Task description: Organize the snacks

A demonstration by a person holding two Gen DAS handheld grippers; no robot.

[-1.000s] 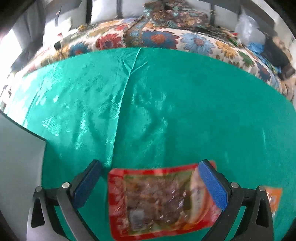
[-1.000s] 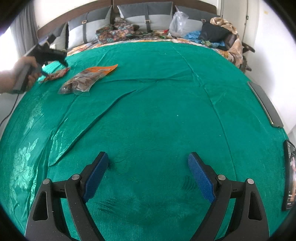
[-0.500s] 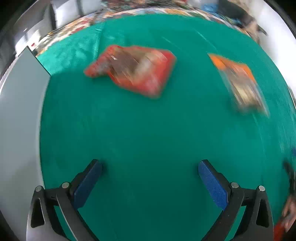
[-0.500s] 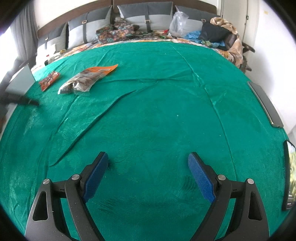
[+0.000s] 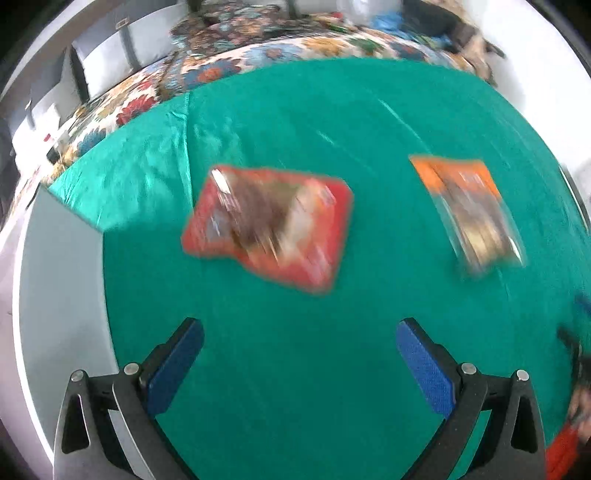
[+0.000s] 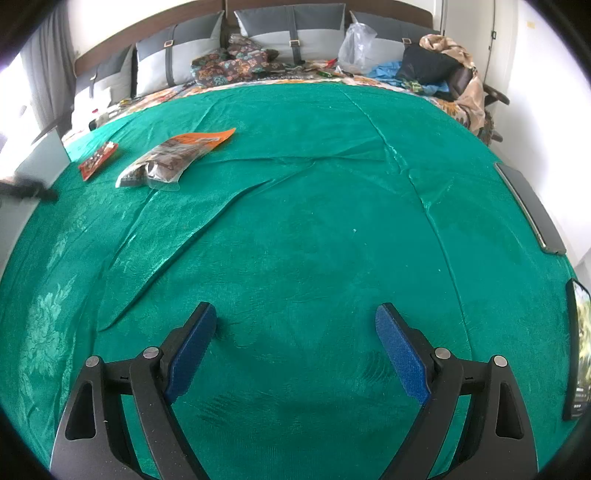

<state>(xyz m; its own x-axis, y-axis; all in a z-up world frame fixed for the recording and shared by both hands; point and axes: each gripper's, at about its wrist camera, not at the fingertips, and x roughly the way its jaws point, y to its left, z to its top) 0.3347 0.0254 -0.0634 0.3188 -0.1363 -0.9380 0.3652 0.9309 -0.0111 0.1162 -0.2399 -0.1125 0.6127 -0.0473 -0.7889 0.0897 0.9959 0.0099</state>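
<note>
Green cloth (image 6: 295, 240) lies bare under both claws: the left gripper (image 5: 299, 354) and right gripper (image 6: 295, 332) each gape wide, grasping nothing. Farther off, the red packet (image 5: 269, 225) and the orange packet (image 5: 472, 210) lie flat, side by side but apart. No container shows, so the sorting looks barely begun.

Green bedspread (image 6: 314, 192), grey pillows (image 6: 295, 33) and a plastic bag (image 6: 356, 48) behind
</note>
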